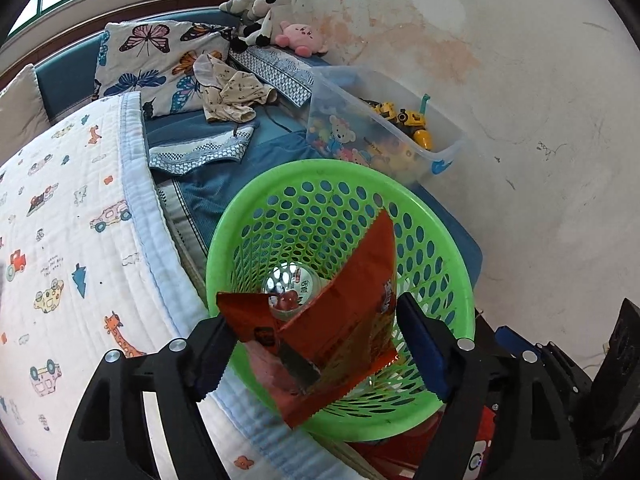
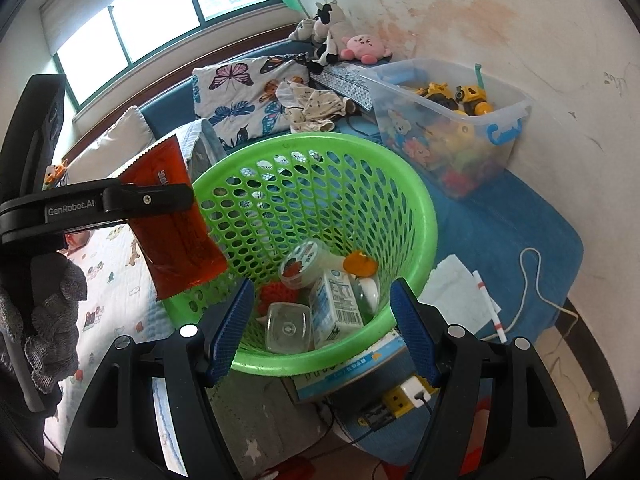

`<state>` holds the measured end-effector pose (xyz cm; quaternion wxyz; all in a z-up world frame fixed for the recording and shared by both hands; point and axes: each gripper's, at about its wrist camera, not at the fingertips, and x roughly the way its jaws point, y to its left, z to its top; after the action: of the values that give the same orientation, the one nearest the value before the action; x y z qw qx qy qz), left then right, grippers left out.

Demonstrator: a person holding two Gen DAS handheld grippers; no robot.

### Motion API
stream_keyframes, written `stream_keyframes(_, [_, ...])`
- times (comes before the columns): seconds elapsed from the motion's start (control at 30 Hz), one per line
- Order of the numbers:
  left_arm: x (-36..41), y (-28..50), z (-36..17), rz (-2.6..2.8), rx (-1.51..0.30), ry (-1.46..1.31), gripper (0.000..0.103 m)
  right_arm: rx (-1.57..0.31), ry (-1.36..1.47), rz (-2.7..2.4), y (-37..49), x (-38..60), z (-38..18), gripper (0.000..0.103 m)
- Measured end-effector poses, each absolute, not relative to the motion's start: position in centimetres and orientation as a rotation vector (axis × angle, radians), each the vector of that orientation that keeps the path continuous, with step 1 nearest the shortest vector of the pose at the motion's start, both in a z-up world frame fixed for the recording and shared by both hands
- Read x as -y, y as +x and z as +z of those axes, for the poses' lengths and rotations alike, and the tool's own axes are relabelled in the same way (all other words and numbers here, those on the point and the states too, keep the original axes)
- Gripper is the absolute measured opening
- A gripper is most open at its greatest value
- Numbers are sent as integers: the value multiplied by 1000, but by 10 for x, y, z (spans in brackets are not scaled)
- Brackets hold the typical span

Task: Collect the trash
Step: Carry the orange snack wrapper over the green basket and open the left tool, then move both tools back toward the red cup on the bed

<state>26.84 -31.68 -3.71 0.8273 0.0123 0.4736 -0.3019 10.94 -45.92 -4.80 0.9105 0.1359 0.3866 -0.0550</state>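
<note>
Left tongs (image 1: 320, 348) standing apart around a red wrapper (image 1: 340, 320) over the green basket (image 1: 452, 264), right tongs (image 2: 322, 332) gaping, clamping nothing, straddling the basket rim

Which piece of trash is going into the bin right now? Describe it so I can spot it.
Find the green perforated basket beside the bed. At its near-left rim, between the left claw's open fingers, is an orange-red foil snack wrapper: flat, crinkled, zigzag-edged, the only trash not yet inside.

Wrapper (image 1: 340, 320) above basket (image 1: 256, 216); toy bin (image 1: 448, 152) behind it.
</note>
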Motion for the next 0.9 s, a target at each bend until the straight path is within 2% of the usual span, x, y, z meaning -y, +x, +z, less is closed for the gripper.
stream_keyframes(0.1, [311, 266, -34, -647, -992, 23, 78, -794, 274, -113, 108, 456, -47, 71])
stream_keyframes(0.53, [273, 252, -14, -616, -929, 26, 79, -771, 250, -89, 104, 436, -33, 71])
stream_keyframes(0.9, [191, 250, -6, -476, -887, -5, 79, -763, 214, -16, 116, 397, -22, 72])
